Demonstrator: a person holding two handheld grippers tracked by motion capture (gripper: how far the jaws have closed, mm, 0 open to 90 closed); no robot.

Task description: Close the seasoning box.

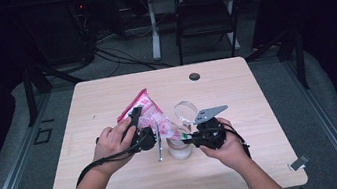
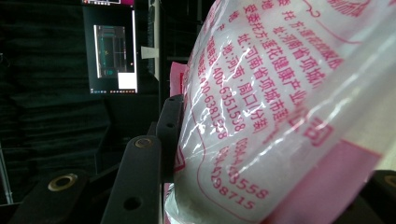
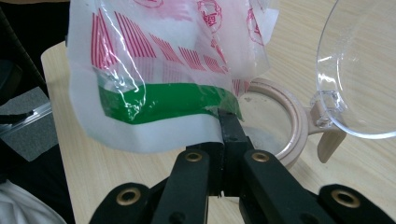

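Note:
A pink-and-white plastic bag [image 1: 147,108] of white powder is held tilted above the table. My left gripper [image 1: 142,128] is shut on the bag's bulging body [image 2: 280,93], with one black finger [image 2: 140,177] pressed against its side. My right gripper [image 1: 189,140] is shut on the bag's lower edge [image 3: 154,84], its fingertips [image 3: 229,123] pinching the plastic next to a green band. Just beneath that edge stands a jar [image 1: 181,149] with a beige rim [image 3: 299,128]. Its clear hinged lid [image 3: 359,70] is swung open, and the lid [image 1: 185,109] stands upright behind the jar.
A thin metal utensil [image 1: 159,149] lies on the light wood table [image 1: 247,163] between my hands. A black round cap [image 1: 194,76] sits near the table's far edge. A dark chair [image 1: 205,13] and a desk leg stand beyond the table.

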